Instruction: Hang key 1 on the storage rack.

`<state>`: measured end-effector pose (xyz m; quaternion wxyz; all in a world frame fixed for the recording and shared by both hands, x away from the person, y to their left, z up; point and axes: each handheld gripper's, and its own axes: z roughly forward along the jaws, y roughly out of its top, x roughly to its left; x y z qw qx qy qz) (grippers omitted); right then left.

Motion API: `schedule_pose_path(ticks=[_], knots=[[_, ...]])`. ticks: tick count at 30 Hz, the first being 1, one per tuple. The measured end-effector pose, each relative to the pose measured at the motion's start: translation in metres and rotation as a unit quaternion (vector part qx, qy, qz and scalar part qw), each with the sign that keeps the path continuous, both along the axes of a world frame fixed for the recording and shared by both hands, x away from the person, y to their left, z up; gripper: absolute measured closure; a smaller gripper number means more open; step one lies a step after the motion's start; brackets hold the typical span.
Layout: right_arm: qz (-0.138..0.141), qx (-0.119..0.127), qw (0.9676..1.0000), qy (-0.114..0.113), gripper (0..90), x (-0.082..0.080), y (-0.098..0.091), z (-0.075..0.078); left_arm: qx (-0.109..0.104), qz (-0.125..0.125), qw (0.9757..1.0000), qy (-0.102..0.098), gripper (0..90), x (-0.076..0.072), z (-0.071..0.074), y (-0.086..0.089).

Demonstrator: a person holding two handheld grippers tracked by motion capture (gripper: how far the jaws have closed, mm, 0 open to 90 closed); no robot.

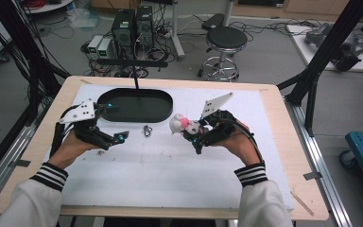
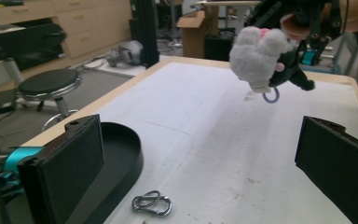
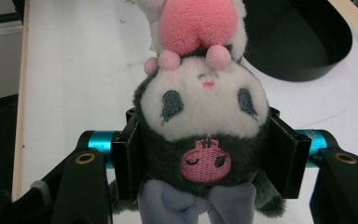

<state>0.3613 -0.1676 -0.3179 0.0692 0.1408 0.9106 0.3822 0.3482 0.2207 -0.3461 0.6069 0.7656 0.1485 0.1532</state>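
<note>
Plush toy (image 3: 200, 107) sits squeezed between the right claw's (image 3: 205, 154) jaws, while the left claw (image 2: 205, 163) gapes wide

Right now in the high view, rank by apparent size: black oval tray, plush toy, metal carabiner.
1. Black oval tray, largest.
2. Grey-and-pink plush toy, clamped in the right gripper.
3. Small metal carabiner, smallest.
</note>
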Motion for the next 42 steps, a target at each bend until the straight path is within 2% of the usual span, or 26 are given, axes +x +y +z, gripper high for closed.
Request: schedule_pose_path(ticks=[4, 9, 16, 20, 28, 29, 31, 33, 38, 39, 40, 42], knots=[[0.014, 0.008, 0.9999, -0.001, 39.8, 0.0, 0.008, 0.002, 0.011, -0.022, 0.9997, 0.003, 1.7, 0.001, 0.005, -0.012], [0.031, 0.005, 0.9995, 0.0, 39.8, -0.001, 0.016, 0.003, 0.023, -0.048, 0.9986, 0.002, 1.7, 0.003, 0.009, -0.027], [0.044, 0.012, 0.999, -0.002, 39.8, -0.001, 0.024, 0.005, 0.025, -0.066, 0.9975, 0.003, 1.7, 0.005, 0.014, -0.04], [0.052, 0.009, 0.9986, -0.004, 39.8, -0.001, 0.031, 0.007, 0.032, -0.083, 0.9961, 0.003, 1.7, 0.006, 0.018, -0.052], [0.067, 0.01, 0.9977, -0.006, 39.8, 0.0, 0.044, 0.013, 0.04, -0.098, 0.9944, 0.004, 1.7, 0.009, 0.021, -0.067], [0.067, 0.01, 0.9977, -0.005, 39.8, 0.0, 0.045, 0.013, 0.037, -0.107, 0.9936, 0.002, 1.7, 0.009, 0.021, -0.07], [0.069, 0.01, 0.9976, -0.006, 39.8, -0.001, 0.046, 0.013, 0.044, -0.112, 0.9927, 0.003, 1.8, 0.009, 0.021, -0.071], [0.071, 0.01, 0.9974, -0.004, 39.8, -0.001, 0.047, 0.012, 0.051, -0.116, 0.9919, 0.005, 4.0, 0.009, 0.02, -0.072], [0.077, 0.009, 0.997, -0.007, 39.8, -0.001, 0.05, 0.011, 0.05, -0.125, 0.9908, 0.008, 10.1, 0.01, 0.022, -0.072], [0.079, 0.009, 0.9969, -0.006, 39.8, 0.0, 0.05, 0.011, 0.054, -0.132, 0.9897, 0.01, 11.5, 0.01, 0.021, -0.073], [0.079, 0.009, 0.9969, -0.006, 39.8, 0.0, 0.05, 0.011, 0.054, -0.132, 0.9897, 0.01, 12.8, 0.01, 0.021, -0.073], [0.079, 0.01, 0.9968, -0.005, 39.7, -0.001, 0.051, 0.011, 0.067, -0.138, 0.9881, 0.011, 15.1, 0.01, 0.02, -0.075]])
